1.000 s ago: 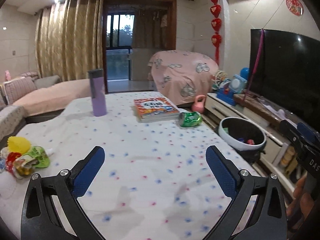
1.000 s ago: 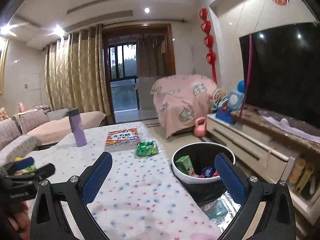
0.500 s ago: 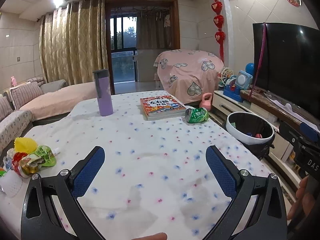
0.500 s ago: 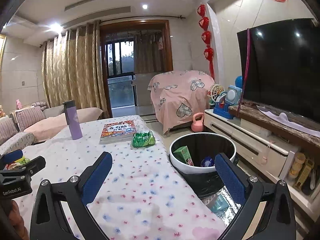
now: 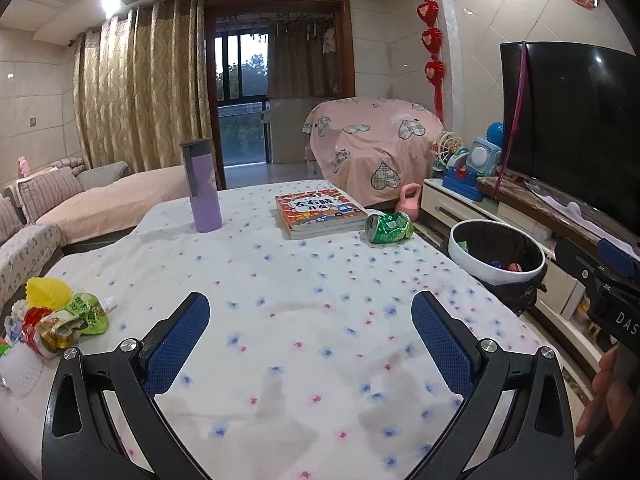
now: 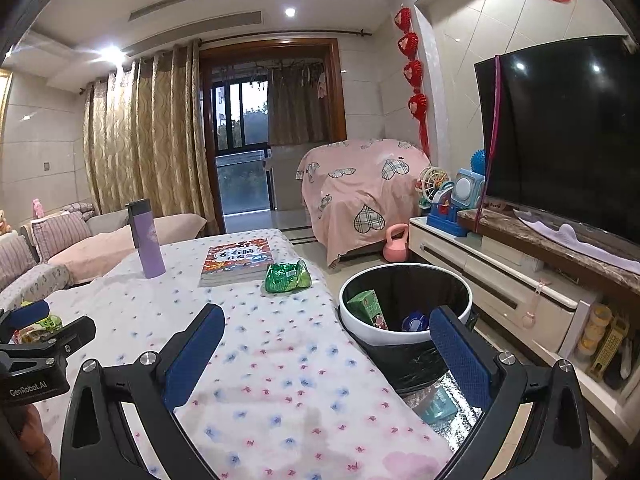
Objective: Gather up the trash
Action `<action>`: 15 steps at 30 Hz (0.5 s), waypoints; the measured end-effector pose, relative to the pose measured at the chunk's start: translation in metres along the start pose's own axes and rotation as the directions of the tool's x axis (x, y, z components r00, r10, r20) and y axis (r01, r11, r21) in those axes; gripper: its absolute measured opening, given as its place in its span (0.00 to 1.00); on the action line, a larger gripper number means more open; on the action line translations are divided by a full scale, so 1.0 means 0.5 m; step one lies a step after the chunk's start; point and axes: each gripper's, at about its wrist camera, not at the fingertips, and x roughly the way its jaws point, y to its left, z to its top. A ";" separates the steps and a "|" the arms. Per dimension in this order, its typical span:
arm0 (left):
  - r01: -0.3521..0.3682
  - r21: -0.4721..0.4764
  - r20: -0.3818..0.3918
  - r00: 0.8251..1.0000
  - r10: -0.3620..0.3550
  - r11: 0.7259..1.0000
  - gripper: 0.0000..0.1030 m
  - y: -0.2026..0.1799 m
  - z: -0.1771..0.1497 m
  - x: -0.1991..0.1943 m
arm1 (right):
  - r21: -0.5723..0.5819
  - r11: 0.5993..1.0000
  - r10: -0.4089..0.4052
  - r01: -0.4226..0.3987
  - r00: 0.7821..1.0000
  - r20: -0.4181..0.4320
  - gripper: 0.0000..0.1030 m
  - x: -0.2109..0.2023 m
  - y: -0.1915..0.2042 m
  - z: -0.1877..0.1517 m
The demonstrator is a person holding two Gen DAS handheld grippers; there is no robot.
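A crushed green can (image 5: 389, 228) (image 6: 287, 277) lies on the flowered tablecloth near the table's far right edge, beside a book. A heap of wrappers and a yellow paper cup (image 5: 56, 314) sits at the table's left edge. The white-rimmed trash bin (image 5: 496, 278) (image 6: 368, 330) stands on the floor right of the table, holding a green carton (image 6: 367, 308) and other bits. My left gripper (image 5: 310, 338) is open and empty above the near tablecloth. Over the table's right edge by the bin, my right gripper (image 6: 326, 350) is open and empty too.
A purple flask (image 5: 201, 186) and a red book (image 5: 320, 210) stand on the far part of the table. A TV cabinet (image 6: 500, 276) with toys runs along the right wall. A pink kettlebell (image 6: 396, 244) is on the floor. Sofas lie left.
Both grippers have tilted up slightly and drawn back a little, so more of the room and table shows. Their jaws stay open.
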 end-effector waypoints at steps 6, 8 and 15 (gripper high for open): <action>0.003 0.005 -0.007 1.000 -0.003 1.000 1.00 -0.003 -0.002 0.004 | 0.001 1.000 0.001 -0.001 1.000 0.000 1.00 -0.001 0.000 0.001; 0.001 0.009 -0.004 1.000 -0.001 1.000 1.00 -0.003 -0.002 0.004 | -0.002 1.000 -0.001 0.001 1.000 -0.002 1.00 0.000 0.000 0.000; 0.006 0.005 -0.002 1.000 -0.006 1.000 1.00 -0.001 -0.004 0.004 | 0.001 1.000 0.000 0.000 1.000 -0.002 1.00 -0.002 0.000 0.000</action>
